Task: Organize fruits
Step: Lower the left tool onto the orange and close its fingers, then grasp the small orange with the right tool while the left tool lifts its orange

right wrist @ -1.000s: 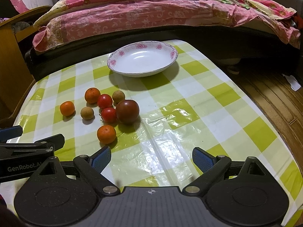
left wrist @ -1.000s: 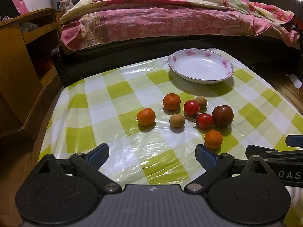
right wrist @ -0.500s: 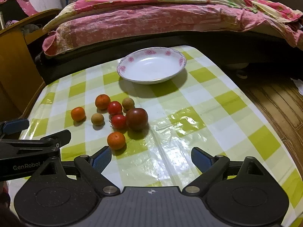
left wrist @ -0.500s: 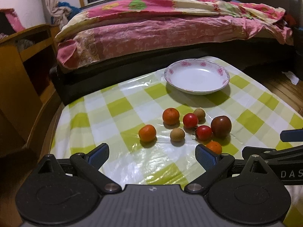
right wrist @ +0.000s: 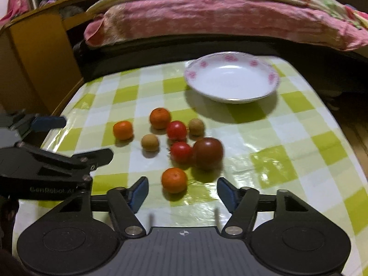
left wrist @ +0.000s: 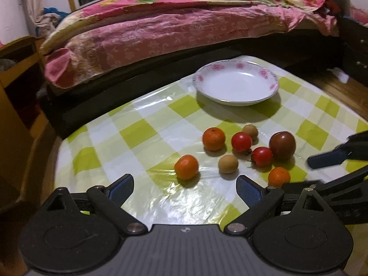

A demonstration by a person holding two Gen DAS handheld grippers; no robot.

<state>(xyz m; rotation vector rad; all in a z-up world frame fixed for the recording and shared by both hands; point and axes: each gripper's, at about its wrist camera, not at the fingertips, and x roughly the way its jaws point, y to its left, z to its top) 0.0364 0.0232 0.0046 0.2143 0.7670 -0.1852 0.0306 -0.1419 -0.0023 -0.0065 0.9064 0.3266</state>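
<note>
Both my jaws spread wide, holding nothing. Right gripper (right wrist: 182, 194) low over the counter (right wrist: 299, 142), nearest orange (right wrist: 174, 180) just ahead between its fingers. Left gripper (left wrist: 185, 189) hangs near another orange (left wrist: 186, 167). Fruit cluster lies loose mid-counter. White floral bowl (right wrist: 232, 78) behind, well apart.

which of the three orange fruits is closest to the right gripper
The orange fruit lying alone at the front of the cluster, just ahead of the open right gripper. The other two oranges sit farther back on the left.
</note>
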